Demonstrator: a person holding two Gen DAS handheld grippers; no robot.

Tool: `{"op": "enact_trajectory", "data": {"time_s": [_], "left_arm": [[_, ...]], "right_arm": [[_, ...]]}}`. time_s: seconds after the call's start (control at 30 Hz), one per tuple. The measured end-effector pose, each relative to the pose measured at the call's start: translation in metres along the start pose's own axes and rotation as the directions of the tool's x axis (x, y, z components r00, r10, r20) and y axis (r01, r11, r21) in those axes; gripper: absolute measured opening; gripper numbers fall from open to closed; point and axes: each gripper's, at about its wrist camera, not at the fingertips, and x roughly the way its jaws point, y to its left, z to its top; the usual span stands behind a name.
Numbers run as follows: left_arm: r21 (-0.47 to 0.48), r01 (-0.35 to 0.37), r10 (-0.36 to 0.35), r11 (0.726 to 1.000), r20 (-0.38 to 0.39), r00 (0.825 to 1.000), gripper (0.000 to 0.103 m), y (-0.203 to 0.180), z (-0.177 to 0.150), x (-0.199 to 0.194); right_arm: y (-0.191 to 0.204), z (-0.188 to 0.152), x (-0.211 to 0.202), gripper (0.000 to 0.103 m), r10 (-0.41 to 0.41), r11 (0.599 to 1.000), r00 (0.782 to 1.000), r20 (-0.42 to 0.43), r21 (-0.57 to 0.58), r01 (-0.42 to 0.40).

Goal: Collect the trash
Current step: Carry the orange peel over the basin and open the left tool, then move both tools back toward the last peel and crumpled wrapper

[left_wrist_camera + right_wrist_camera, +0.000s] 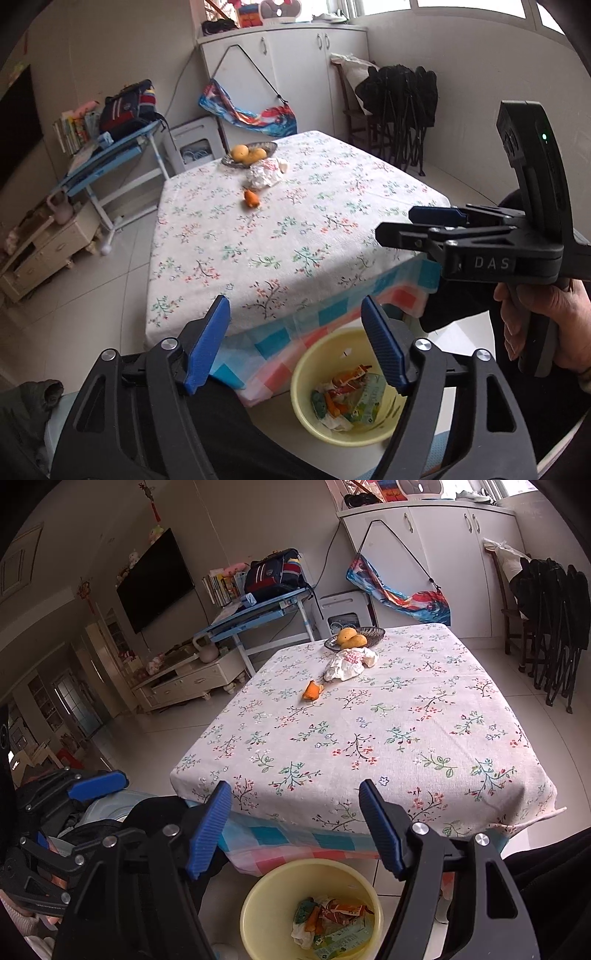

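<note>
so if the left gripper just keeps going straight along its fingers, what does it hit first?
Probably the near edge of the tablecloth hanging above the yellow bin. The left gripper is open and empty; depth is unclear.

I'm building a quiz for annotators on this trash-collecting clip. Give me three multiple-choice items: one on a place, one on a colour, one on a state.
1. Where is the yellow bin?
A. on the table
B. on the floor by the table's near edge
C. on the blue desk

2. What colour is the peel scrap on the tablecloth?
A. orange
B. green
C. black

3. How does the left gripper stand?
A. shut on a wrapper
B. shut, empty
C. open, empty

Answers:
1 B, it stands on the tiles below the cloth's overhang.
2 A, it lies orange beside the crumpled white paper.
3 C, its blue fingers stand apart with nothing between them.
</note>
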Motion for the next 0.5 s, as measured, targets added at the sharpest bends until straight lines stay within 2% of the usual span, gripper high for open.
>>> {"op": "enact_trajectory", "data": {"time_s": [0.27, 0.5], "left_arm": [[-0.089, -0.068, 0.074, 0.994, 0.069, 0.995, 0.08, 0.018, 0.009, -0.012], [-0.126, -0.101, 0.113, 0.987, 0.093, 0.989, 0.083, 0.027, 0.009, -0.016]], "right_arm": [[0.005, -0.001, -0.002, 0.069, -0.011, 1.0, 1.0, 0.011, -0.026, 0.011], [0.006, -0.004, -0.006, 0.071, -0.018, 0.999, 1.0, 0.024, -0.029, 0.019]]}}
